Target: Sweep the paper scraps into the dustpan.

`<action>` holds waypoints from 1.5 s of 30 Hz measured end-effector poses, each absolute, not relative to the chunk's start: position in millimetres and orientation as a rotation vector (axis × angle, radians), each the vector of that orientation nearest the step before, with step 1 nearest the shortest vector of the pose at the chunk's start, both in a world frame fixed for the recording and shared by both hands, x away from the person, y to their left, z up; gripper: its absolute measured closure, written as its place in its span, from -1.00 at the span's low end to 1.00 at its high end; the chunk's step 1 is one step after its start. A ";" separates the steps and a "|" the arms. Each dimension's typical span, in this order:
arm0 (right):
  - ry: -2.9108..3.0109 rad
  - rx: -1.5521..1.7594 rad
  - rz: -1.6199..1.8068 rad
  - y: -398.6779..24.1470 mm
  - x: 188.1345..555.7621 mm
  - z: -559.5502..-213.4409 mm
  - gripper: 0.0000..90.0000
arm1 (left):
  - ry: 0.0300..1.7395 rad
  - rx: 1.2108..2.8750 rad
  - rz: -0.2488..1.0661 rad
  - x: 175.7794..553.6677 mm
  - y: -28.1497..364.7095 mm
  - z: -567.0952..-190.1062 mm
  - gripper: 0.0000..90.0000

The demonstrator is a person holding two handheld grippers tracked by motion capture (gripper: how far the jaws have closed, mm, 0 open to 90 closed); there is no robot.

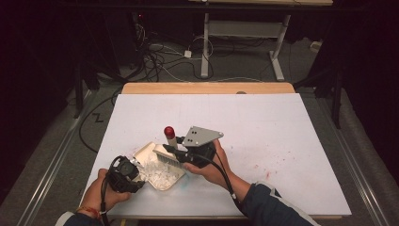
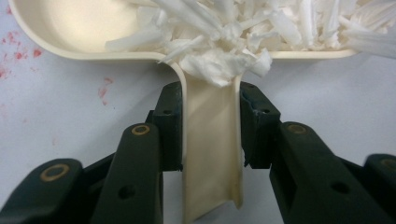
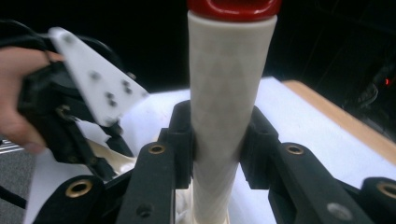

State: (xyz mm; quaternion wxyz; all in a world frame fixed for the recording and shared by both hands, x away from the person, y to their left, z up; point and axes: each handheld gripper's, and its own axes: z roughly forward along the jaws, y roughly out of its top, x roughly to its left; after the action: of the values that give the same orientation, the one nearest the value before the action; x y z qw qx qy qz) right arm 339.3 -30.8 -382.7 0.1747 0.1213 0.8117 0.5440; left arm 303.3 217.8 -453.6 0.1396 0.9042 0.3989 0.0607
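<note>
Black left gripper (image 2: 210,135) jaws pinch the handle of a cream plastic dustpan (image 2: 212,154) full of white paper shreds (image 1: 159,175) on the white table (image 1: 263,127). Right gripper (image 3: 217,144) jaws squeeze the red-tipped white brush handle (image 3: 226,93). No writing can be read.

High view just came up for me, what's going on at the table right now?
A person is working two handheld grippers over a white table. The left gripper is shut on the handle of a cream dustpan full of white shreds. The right gripper is shut on the handle of a small brush with a red end, its bristles at the pan's edge.
</note>
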 end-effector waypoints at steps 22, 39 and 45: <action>2.279 0.393 1.537 -119.7 313.6 -351.4 0.56 | 1.217 2.574 0.185 302.4 227.4 -453.3 0.42; 2.450 0.331 1.381 -100.0 308.8 -369.3 0.56 | 1.212 2.595 0.219 298.9 234.1 -451.3 0.42; 2.411 0.323 1.347 -71.7 328.7 -368.7 0.56 | 1.204 2.602 0.225 298.7 233.6 -451.4 0.42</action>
State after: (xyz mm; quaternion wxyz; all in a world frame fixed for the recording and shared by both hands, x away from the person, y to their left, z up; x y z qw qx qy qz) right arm 328.7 -71.7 -368.7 0.1796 0.1144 0.8529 0.4767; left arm 298.7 233.6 -451.4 0.1328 0.8968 0.4149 0.0774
